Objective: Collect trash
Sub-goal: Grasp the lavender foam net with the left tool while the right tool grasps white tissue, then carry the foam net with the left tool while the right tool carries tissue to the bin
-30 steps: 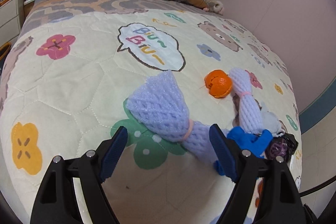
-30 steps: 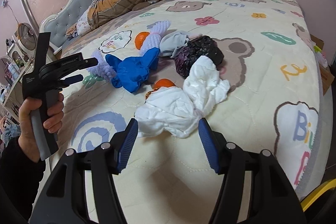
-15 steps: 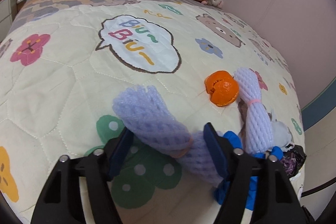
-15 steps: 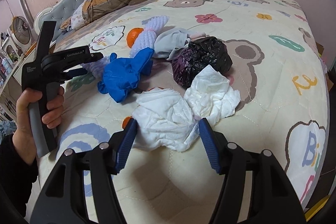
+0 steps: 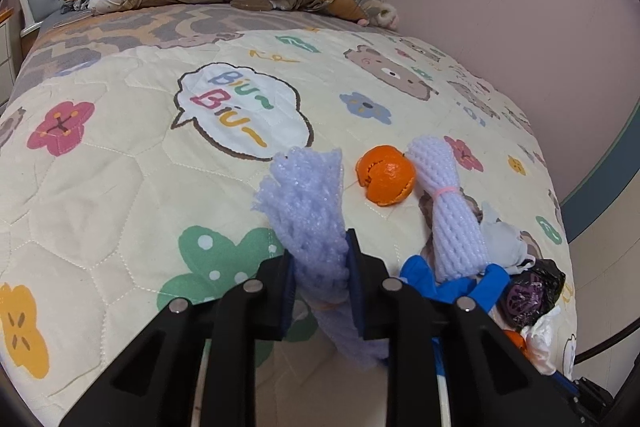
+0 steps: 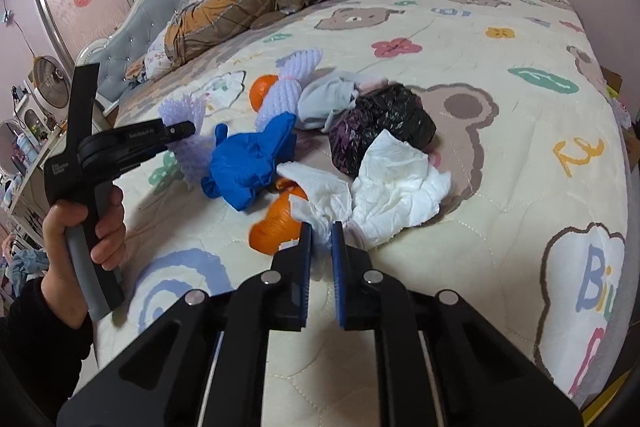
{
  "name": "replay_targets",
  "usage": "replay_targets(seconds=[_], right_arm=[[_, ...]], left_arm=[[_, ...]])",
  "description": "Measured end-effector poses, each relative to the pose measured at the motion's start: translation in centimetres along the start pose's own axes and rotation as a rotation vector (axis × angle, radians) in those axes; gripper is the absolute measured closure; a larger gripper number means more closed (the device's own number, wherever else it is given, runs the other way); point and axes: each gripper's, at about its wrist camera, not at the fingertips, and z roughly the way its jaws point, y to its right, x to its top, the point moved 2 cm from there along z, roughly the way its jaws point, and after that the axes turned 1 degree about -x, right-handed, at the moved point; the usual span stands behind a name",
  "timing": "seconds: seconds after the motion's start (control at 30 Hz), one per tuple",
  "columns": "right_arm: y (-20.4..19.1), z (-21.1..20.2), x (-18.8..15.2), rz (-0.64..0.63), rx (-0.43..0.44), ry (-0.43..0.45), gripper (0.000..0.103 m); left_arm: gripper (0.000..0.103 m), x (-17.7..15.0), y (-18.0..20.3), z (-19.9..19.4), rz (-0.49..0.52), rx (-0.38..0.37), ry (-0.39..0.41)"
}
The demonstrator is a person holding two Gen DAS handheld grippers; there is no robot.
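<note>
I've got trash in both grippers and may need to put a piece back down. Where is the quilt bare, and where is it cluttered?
Bare quilt lies left of the purple foam net, around the speech-bubble print, and right of the white tissue toward the bed's far edge. Crowded: the cluster of orange peel, blue glove and black bag.

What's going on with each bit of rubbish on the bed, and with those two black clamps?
Left gripper: jaws closing on the purple foam net.
Right gripper: shut on the white tissue.
Second foam net: lying banded on the quilt.
Orange peel: split, loose.
Blue glove: crumpled, loose.
Black bag: scrunched, loose.
</note>
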Motion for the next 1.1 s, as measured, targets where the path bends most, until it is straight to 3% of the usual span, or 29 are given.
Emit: replay_targets(seconds=[0.3,1.1], right_arm=[[-0.2,-3.8,1.0,-0.005,-0.015,0.073,0.094],[-2.4,-16.3,-1.2,-0.062,0.0,0.226,0.094]], left_arm=[[0.082,-0.2,-1.1,-3.4,-0.045,-0.027,0.021],[0.082,-5.0,2.1,-15.2,0.043,-0.132,0.112]])
